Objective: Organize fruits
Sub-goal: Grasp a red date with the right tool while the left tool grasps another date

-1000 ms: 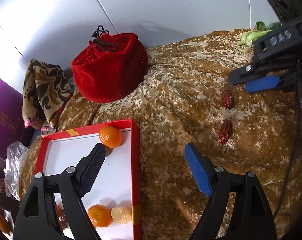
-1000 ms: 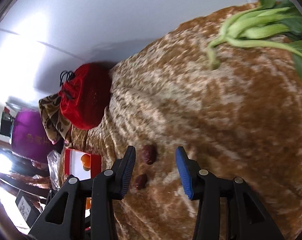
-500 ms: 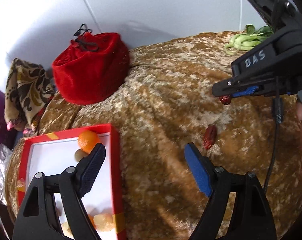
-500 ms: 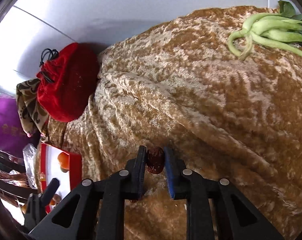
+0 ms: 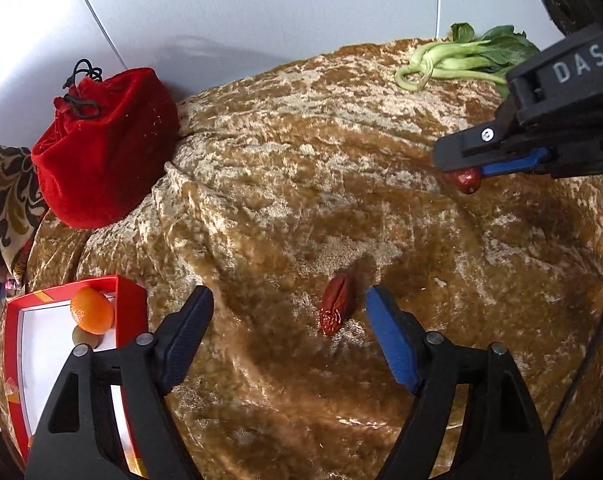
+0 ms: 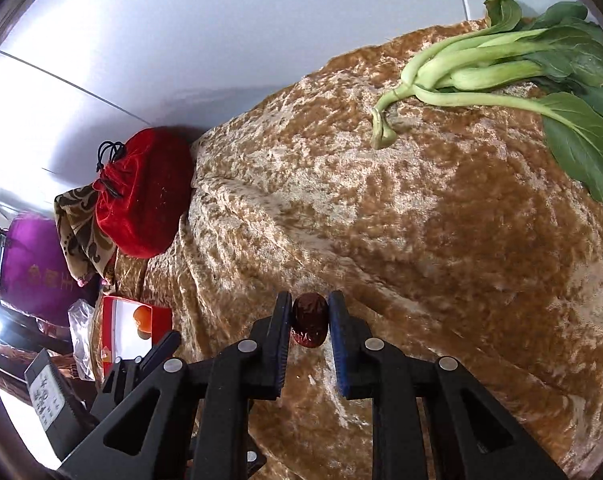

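Observation:
My right gripper (image 6: 310, 320) is shut on a dark red date (image 6: 309, 320) and holds it just above the golden cloth; it also shows in the left wrist view (image 5: 467, 178) at the right. My left gripper (image 5: 289, 316) is open, with a second red date (image 5: 336, 308) lying on the cloth between its fingers, closer to the blue one. A red box (image 5: 131, 308) with a white inside holds an orange (image 5: 92, 310) at the lower left.
A red velvet drawstring bag (image 5: 101, 152) stands at the back left beside a patterned cloth (image 5: 1, 204). Green bok choy (image 6: 521, 68) lies at the back right. The golden velvet cloth (image 5: 301, 180) covers the table, against a white wall.
My right gripper closed on the far date and lifted it. My left gripper moved right, away from the box, and now straddles the second date.

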### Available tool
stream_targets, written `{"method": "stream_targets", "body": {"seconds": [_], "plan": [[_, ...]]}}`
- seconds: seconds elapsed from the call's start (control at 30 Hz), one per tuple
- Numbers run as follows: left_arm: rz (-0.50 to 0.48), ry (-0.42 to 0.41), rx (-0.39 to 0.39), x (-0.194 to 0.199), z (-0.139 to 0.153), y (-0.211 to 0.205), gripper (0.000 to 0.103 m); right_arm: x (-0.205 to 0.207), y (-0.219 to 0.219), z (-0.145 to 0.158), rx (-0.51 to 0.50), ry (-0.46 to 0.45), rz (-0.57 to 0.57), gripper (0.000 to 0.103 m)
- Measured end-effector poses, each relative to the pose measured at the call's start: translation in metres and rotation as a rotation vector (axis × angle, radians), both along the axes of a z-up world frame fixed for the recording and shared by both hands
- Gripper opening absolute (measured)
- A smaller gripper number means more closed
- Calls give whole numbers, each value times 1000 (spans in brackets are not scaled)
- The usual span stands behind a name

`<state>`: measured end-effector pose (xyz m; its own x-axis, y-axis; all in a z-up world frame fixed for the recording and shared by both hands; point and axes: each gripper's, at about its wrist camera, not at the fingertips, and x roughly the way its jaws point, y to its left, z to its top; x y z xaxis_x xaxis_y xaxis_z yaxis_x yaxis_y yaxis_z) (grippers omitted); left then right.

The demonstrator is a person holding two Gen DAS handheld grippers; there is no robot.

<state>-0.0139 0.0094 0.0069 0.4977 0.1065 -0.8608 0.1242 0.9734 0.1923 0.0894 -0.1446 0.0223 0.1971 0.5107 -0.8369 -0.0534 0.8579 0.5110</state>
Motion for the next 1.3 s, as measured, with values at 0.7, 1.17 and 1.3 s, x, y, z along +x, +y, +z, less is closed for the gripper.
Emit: {"method": "stream_targets", "body": {"seconds": [0.7, 1.17, 1.3], "plan": [[8, 33, -122, -3, -3, 6, 15, -7, 10, 5, 26, -5, 24, 19], [25, -84, -100, -20, 32, 7, 14, -26, 6, 35, 94, -60, 17, 19], [28, -127, -102, -29, 48, 11, 14, -28, 12, 36, 89, -70, 33, 19]]}}
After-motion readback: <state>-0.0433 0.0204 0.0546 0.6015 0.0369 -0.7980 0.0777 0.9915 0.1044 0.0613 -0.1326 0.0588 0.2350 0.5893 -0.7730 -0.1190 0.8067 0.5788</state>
